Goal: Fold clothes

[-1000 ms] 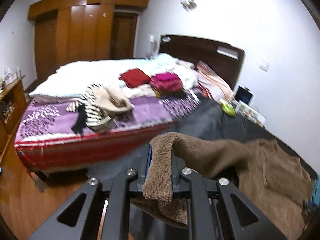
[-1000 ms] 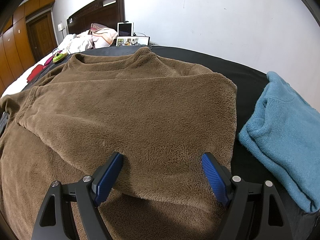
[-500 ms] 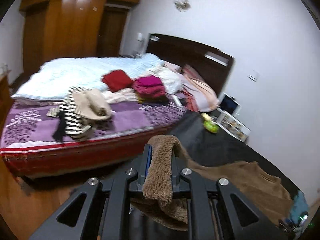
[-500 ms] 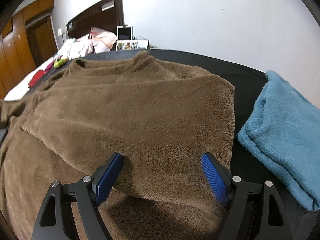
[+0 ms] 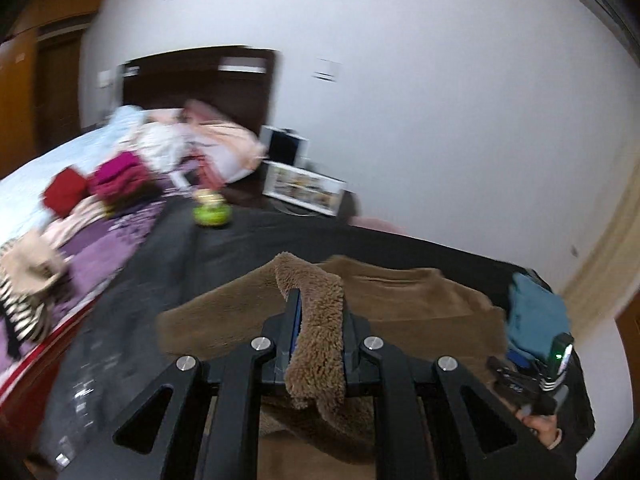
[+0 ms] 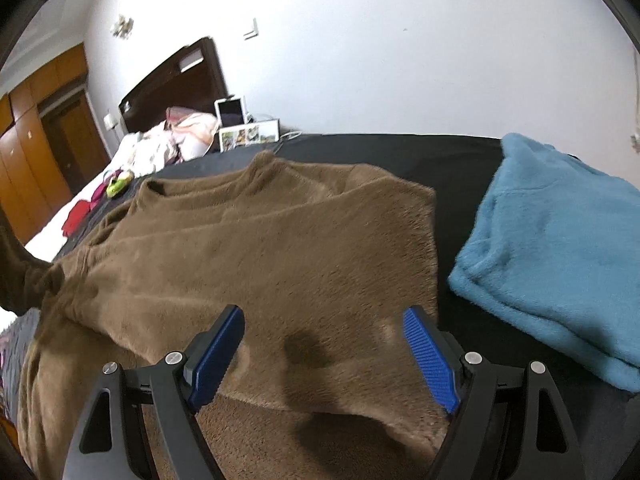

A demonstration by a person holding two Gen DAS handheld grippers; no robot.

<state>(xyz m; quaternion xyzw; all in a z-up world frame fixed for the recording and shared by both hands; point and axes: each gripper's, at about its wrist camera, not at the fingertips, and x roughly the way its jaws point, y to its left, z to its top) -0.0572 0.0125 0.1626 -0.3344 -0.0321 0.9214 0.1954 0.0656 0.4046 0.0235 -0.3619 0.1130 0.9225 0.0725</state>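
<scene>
Brown fleece sweater [image 6: 256, 256] edge pinched in left tongs [image 5: 318, 320], right tongs [image 6: 324, 344] agape

White walls [image 6: 360, 40], a dark wooden headboard [image 6: 180, 76], a brown wardrobe [image 6: 36, 128] at the left

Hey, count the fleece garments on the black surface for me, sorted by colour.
Brown: 1, the brown fleece top, one end pinched in the left claw
Teal: 1, the folded teal fleece
Total: 2
</scene>
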